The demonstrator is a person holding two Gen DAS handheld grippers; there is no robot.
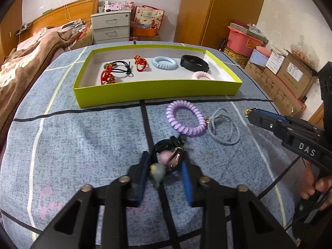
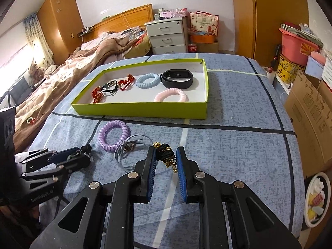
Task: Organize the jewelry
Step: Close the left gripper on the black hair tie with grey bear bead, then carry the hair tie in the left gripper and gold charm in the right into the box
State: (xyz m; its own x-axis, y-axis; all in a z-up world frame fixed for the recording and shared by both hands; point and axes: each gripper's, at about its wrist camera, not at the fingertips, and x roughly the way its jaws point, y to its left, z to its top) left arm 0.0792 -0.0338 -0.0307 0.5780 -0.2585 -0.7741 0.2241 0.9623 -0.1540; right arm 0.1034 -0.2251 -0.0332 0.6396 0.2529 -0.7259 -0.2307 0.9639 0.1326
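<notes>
Both grippers are gripping jewelry above the blue bedspread (image 1: 83, 137). The left gripper (image 1: 164, 166), jaws narrowed, is pinching a black hair tie with pink and grey beads (image 1: 164, 161); the right gripper (image 2: 166, 157) is apparently clamping a black tie with gold charms (image 2: 166, 155). Next, each needs carrying forward and releasing inside the green tray (image 1: 157, 91).

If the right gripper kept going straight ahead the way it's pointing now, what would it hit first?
Likely the near wall of the green box. The right gripper, shut on the black hair tie with gold charms, has bare blue cloth ahead until then. Its height above the cloth is unclear.
</notes>
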